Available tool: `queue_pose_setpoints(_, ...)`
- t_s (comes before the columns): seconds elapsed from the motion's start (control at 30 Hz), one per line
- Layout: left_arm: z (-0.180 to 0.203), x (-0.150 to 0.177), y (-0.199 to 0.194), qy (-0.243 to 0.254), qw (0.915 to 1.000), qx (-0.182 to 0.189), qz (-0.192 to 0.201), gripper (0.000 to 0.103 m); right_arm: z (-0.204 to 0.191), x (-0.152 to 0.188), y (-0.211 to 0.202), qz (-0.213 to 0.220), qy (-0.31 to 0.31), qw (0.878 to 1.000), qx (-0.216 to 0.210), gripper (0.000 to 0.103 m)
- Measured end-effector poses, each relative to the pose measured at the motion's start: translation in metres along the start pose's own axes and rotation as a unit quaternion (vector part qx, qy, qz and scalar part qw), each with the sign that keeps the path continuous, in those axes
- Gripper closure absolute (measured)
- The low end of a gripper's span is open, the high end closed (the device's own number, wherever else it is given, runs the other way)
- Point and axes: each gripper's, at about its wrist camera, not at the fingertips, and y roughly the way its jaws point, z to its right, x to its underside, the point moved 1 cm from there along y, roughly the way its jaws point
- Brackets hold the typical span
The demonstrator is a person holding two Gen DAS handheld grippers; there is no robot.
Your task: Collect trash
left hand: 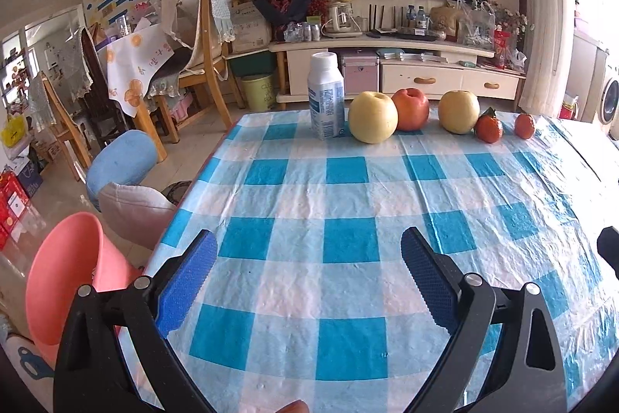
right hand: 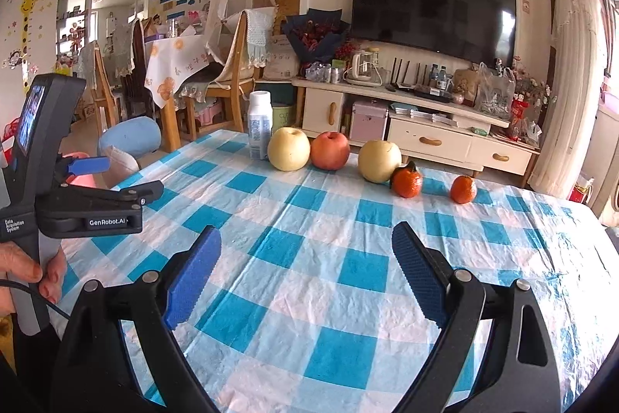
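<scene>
Both my left gripper (left hand: 307, 268) and right gripper (right hand: 305, 264) hang spread wide and empty, well short of the white bottle (left hand: 325, 95), which stands upright just left of the yellow apple (left hand: 372, 117) and looks like the only trash, so whichever reaches must straddle it.

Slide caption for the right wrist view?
Open right gripper faces bottle and fruit row on checked table; left gripper alongside.

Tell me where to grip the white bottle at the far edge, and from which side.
Grip the white bottle across its straight labelled body, below the cap, coming level from the near side. It stands upright, and the yellow apple crowds its right, so the left gripper, already open, probably has the clearer line.
</scene>
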Motion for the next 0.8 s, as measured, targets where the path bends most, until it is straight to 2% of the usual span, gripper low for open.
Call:
queue_pose_setpoints(0.23, 0.023, 0.002, -0.013, -0.006, 0.9998, 0.020, -0.002, 0.008, 0.030, -0.007, -0.023, 0.029, 0.014, 0.999, 0.028, 0.012)
queue_pose_setpoints(0.5, 0.046, 0.005, -0.029, 0.009, 0.9997, 0.021, 0.004, 0.008, 0.058, -0.012, -0.051, 0.065, 0.028, 0.996, 0.053, 0.012)
queue_pose_setpoints(0.8, 0.055, 0.002, -0.042, 0.002, 0.9992, 0.037, 0.014, 0.008, 0.067, -0.013, -0.060, 0.081, 0.032, 0.994, 0.061, 0.011)
